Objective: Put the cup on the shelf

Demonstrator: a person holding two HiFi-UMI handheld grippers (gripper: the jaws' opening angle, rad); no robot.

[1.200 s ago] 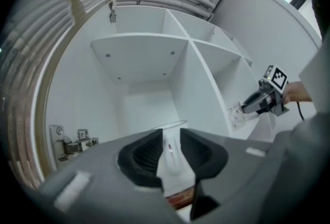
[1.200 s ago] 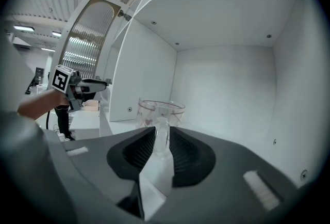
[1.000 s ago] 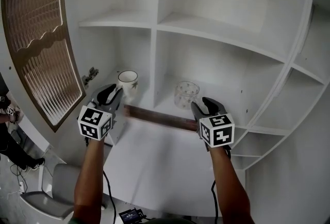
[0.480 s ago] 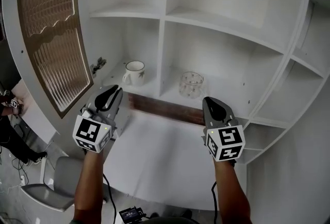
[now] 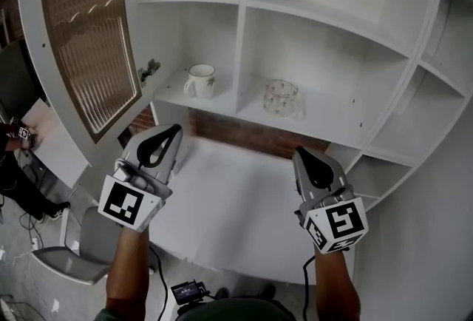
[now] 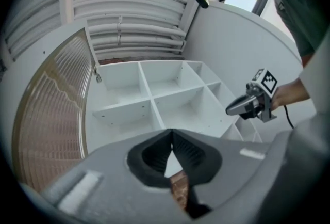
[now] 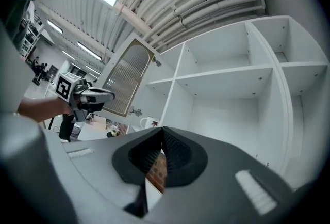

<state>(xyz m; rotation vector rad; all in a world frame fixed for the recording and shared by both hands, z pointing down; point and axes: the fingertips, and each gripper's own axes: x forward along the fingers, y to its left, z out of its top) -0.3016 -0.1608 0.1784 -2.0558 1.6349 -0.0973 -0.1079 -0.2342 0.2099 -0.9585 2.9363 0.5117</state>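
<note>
A white mug (image 5: 201,80) with a small leaf print stands upright in the lower left compartment of the white shelf unit (image 5: 244,5). A clear glass cup (image 5: 281,98) stands in the compartment to its right. My left gripper (image 5: 173,130) is shut and holds nothing, well in front of and below the mug. My right gripper (image 5: 302,153) is also shut and empty, below the glass cup. In the right gripper view the jaws (image 7: 163,130) meet, with the mug (image 7: 148,123) small beyond them. The left gripper view shows its jaws (image 6: 171,133) closed before the shelves.
An open cabinet door (image 5: 89,31) with a brown ribbed panel hangs at the left of the shelf. A white tabletop (image 5: 229,208) lies under both grippers, with a brick-patterned strip (image 5: 247,137) behind it. A grey chair (image 5: 70,260) stands at the lower left.
Both grippers have drawn back from the shelf toward me and their jaws have closed. The mug and glass cup stay on the shelf, now farther from the grippers.
</note>
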